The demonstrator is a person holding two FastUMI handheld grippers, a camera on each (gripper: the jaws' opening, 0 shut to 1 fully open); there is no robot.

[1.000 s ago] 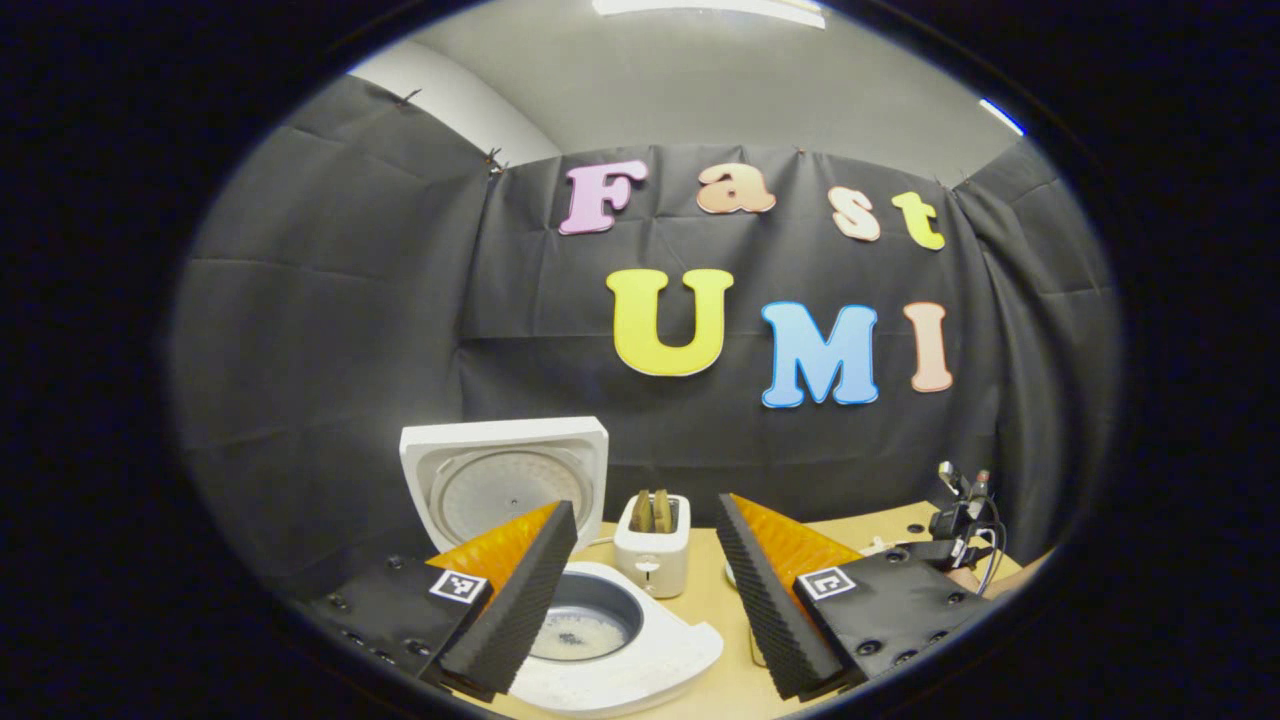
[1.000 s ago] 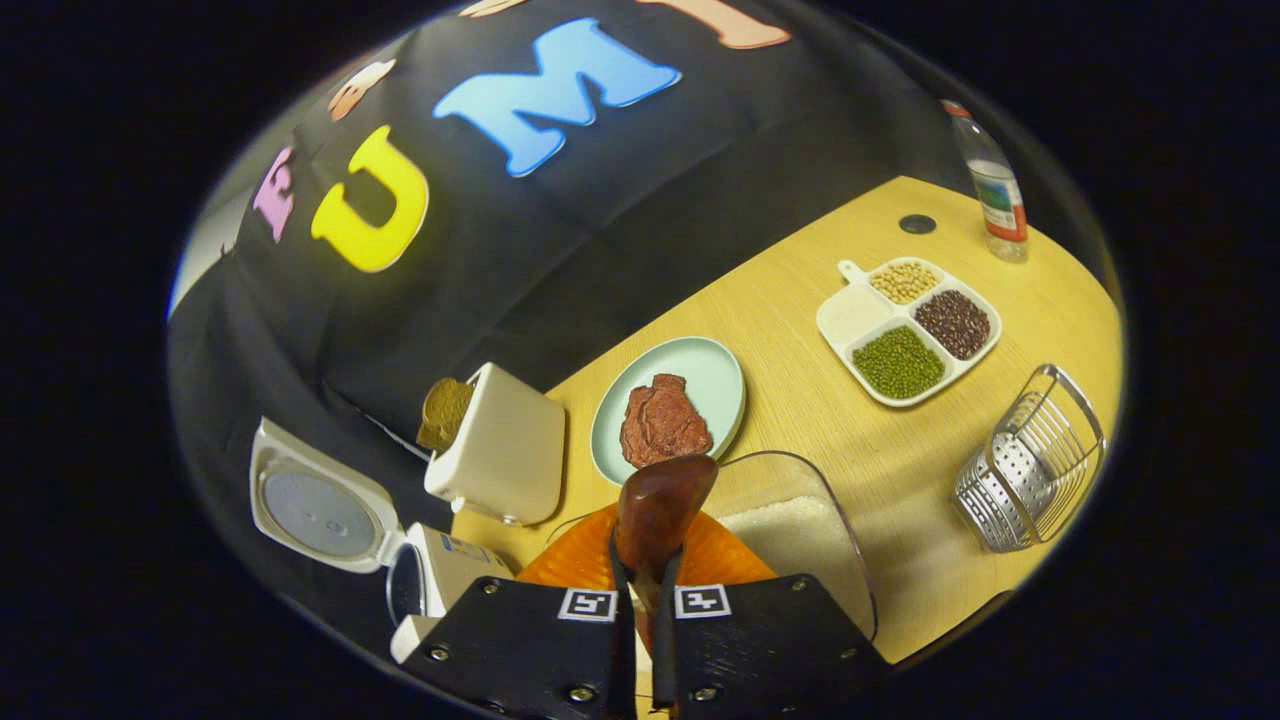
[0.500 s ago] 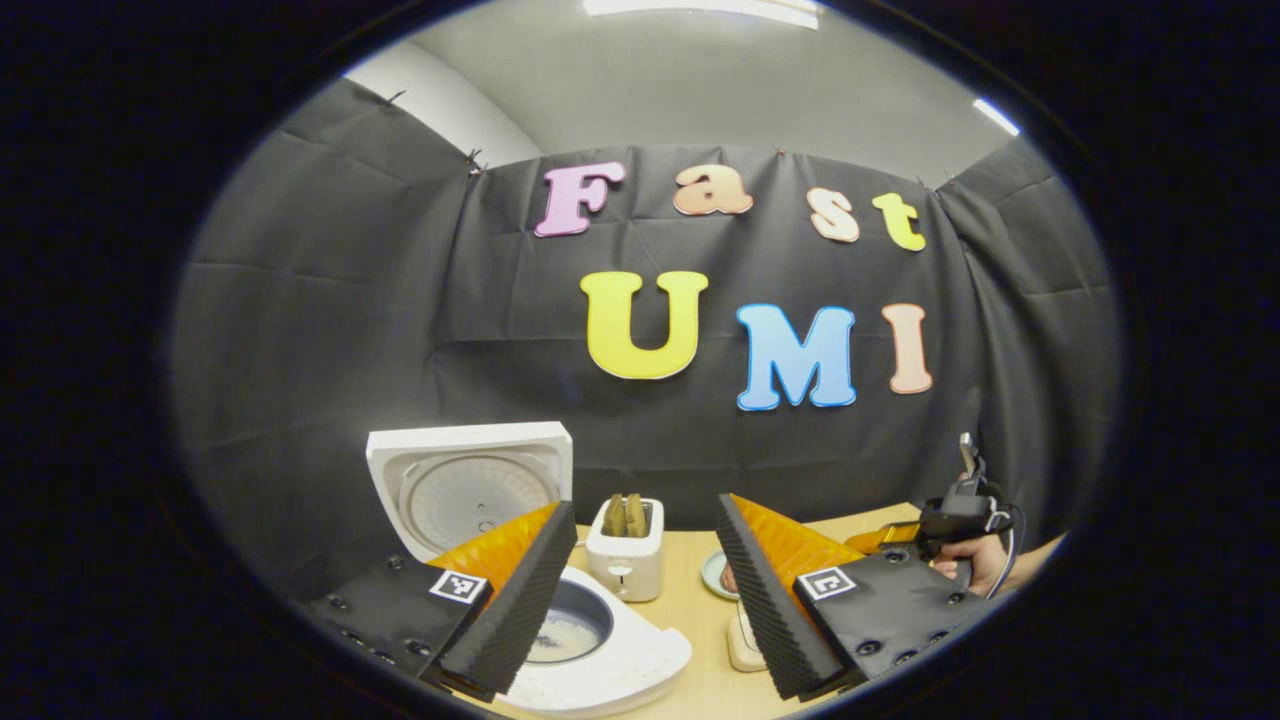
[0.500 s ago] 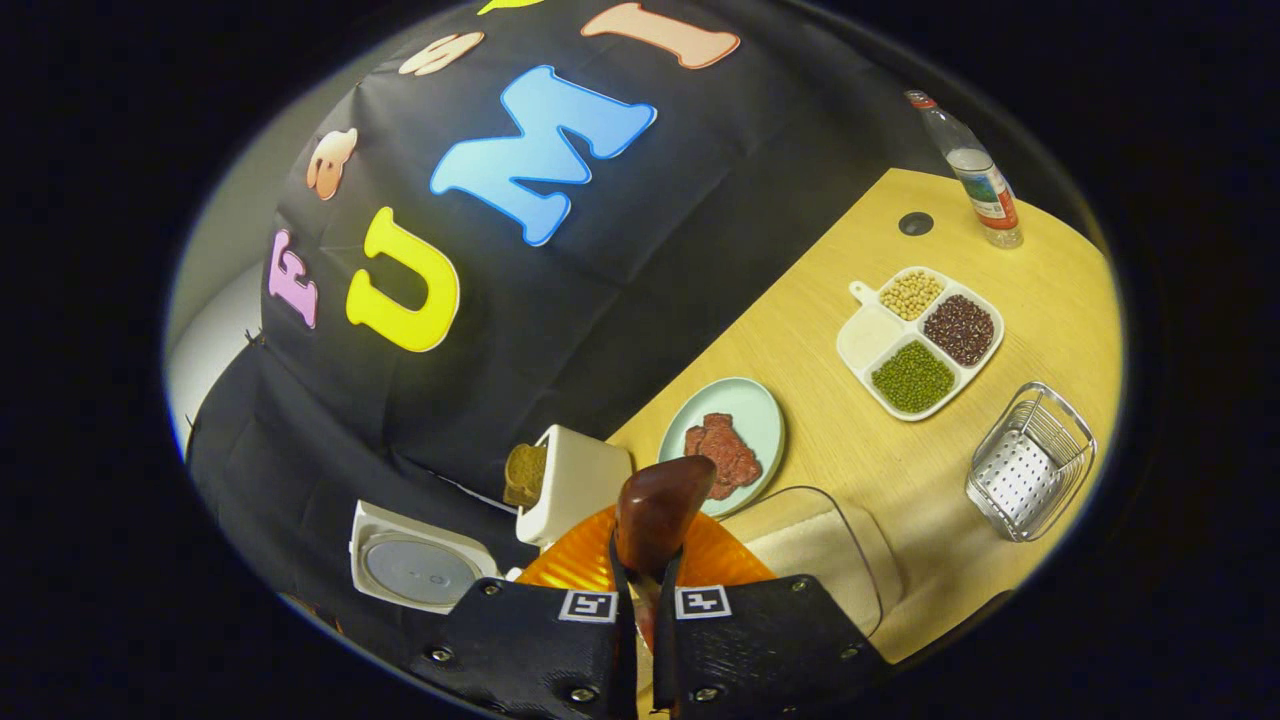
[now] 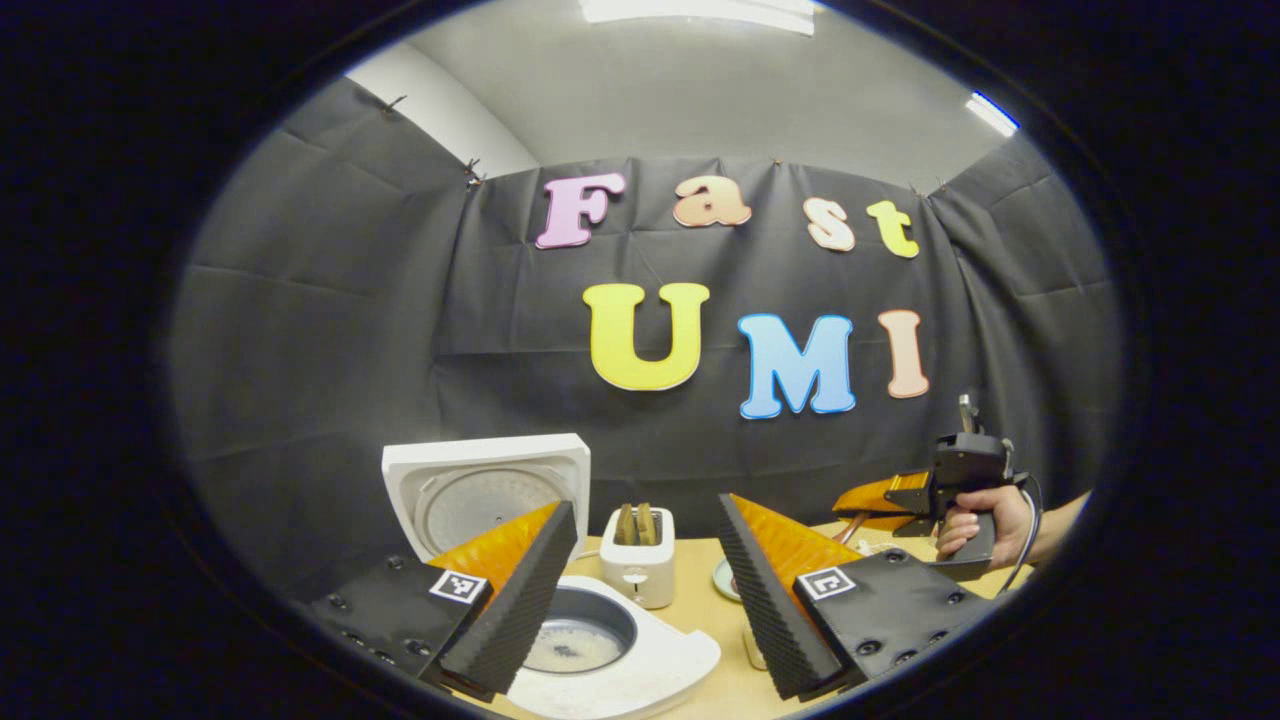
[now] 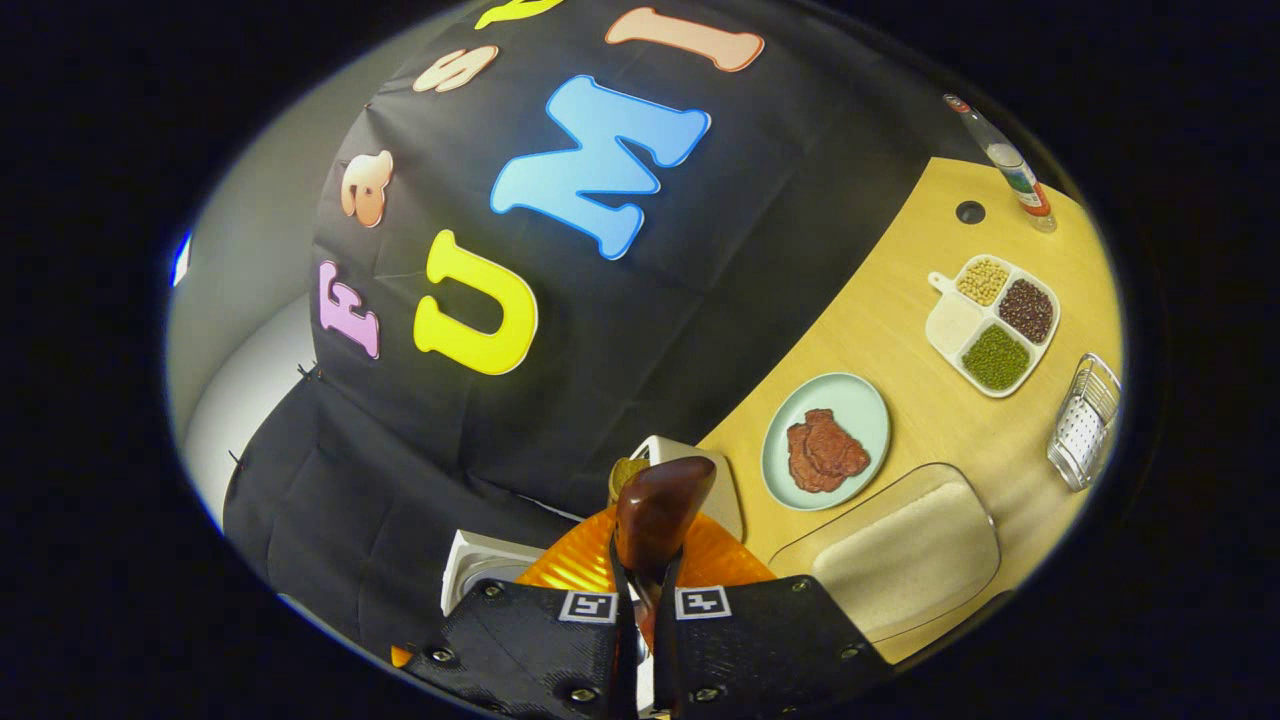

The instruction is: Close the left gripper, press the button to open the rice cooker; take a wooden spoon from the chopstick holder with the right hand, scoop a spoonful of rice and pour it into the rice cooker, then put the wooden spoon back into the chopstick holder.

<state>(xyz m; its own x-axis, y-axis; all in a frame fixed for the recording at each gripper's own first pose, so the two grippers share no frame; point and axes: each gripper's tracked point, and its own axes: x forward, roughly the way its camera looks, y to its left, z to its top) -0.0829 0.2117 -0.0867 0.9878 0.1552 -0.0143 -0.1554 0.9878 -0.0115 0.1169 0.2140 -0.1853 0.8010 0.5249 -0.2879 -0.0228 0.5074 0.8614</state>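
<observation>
With the rice cooker (image 5: 560,640) open at about 7 o'clock in the left gripper view, rice lying in its pot, the step in hand appears to be returning the wooden spoon (image 6: 655,525) to the chopstick holder (image 6: 1083,422). The right tool (image 6: 640,610) is clamped tight on the spoon's handle, the bowl standing up between its fingers, while the left tool (image 5: 640,590) hangs wide open, holding nothing. The holder sits on the table (image 6: 900,300) near 3 o'clock in the right gripper view, so the spoon should probably be swung over it, lowered inside the wire rim, and only then released.
</observation>
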